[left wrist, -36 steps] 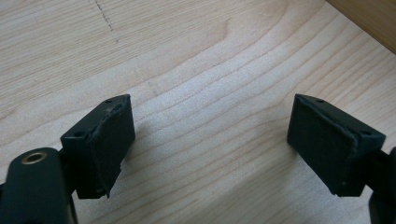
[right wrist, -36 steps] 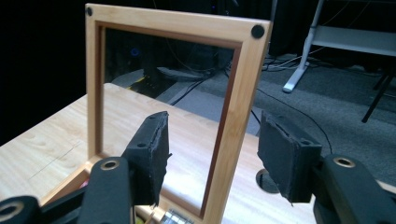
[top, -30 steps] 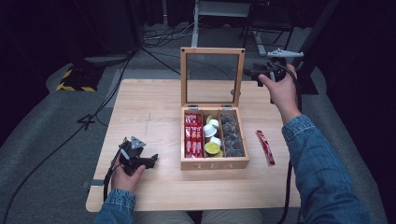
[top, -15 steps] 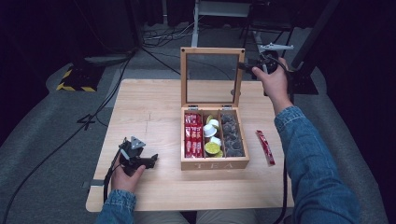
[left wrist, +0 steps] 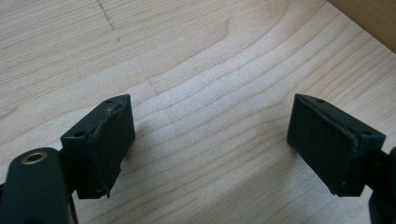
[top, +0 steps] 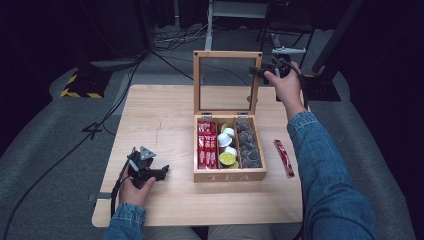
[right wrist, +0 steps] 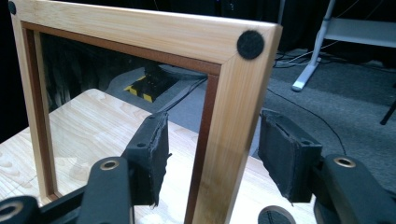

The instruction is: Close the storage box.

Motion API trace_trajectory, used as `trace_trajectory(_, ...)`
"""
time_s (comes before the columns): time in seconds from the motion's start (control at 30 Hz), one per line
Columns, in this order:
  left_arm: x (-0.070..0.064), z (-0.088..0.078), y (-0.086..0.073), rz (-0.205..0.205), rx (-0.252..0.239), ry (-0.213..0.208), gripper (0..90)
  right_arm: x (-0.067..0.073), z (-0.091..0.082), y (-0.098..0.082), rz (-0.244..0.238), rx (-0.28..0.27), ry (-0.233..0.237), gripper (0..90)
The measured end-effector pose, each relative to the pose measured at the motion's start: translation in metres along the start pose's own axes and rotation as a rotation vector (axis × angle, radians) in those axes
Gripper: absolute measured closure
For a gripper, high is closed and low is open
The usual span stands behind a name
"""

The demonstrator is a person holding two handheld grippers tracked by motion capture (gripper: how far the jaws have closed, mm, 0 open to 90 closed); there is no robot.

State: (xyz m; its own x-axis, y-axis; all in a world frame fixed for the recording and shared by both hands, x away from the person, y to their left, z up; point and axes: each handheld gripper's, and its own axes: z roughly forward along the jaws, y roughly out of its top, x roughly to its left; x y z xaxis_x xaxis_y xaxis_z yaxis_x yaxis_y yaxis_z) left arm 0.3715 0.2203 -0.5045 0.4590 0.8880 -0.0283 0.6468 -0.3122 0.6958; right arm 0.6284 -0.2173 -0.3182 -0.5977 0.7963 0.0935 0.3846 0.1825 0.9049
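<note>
A wooden tea box (top: pixel 229 176) stands mid-table with its glass-paned lid (top: pixel 227 55) upright. My right gripper (top: pixel 257 71) is held at the lid's upper right edge. In the right gripper view its jaws (right wrist: pixel 212 140) are open and straddle the lid's right frame bar (right wrist: pixel 224 116), with a gap on each side. Near the table's front left, my left gripper (top: pixel 162 172) rests low over bare wood. Its jaws (left wrist: pixel 210 135) are wide open with nothing between them.
The box holds red sachets (top: pixel 205 145), yellow and white round capsules (top: pixel 227 150) and dark capsules (top: pixel 248 147). One red sachet (top: pixel 283 157) lies on the table right of the box. Cables and stands sit on the floor behind the table.
My right gripper has moved left and away from me to the lid's right edge, and its jaws now straddle the frame. The left gripper has stayed put.
</note>
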Motion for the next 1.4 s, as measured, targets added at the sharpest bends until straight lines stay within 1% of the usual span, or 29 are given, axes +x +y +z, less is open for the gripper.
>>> trace_trajectory(0.1,0.0,0.0,0.0,0.0,0.0,0.0,15.4,0.001,0.003,-0.002,0.009,0.001,0.011,43.2)
trace_trajectory(0.3,0.0,0.0,0.0,0.0,0.0,0.0,15.4,0.002,0.008,-0.004,0.017,0.015,0.013,43.3)
trace_trajectory(0.57,0.0,0.0,0.0,0.0,0.0,0.0,15.4,-0.001,0.011,-0.007,0.042,0.019,0.023,44.3)
trace_trajectory(0.73,0.0,0.0,0.0,0.0,0.0,0.0,15.4,-0.001,0.013,-0.008,0.05,0.026,0.04,47.3)
trace_trajectory(0.87,0.0,0.0,0.0,0.002,0.0,0.001,15.4,0.0,0.011,-0.007,0.044,0.028,0.038,48.2)
trace_trajectory(1.1,0.0,0.0,0.0,0.002,0.0,0.001,15.4,0.005,0.0,-0.004,0.033,0.035,0.048,49.9)
trace_trajectory(1.2,0.0,0.0,0.0,0.0,0.0,0.0,15.4,0.008,-0.007,-0.003,0.029,0.032,0.057,49.9)
trace_trajectory(1.33,0.0,0.0,0.0,0.002,0.002,0.001,15.4,0.013,-0.02,0.0,0.009,0.041,0.069,50.0)
trace_trajectory(1.37,0.0,0.0,0.0,0.002,0.003,0.0,15.4,0.015,-0.024,0.0,0.004,0.03,0.071,50.4)
trace_trajectory(1.4,0.0,0.0,0.0,0.002,0.003,0.0,15.4,0.017,-0.03,0.002,0.006,0.008,0.076,51.2)
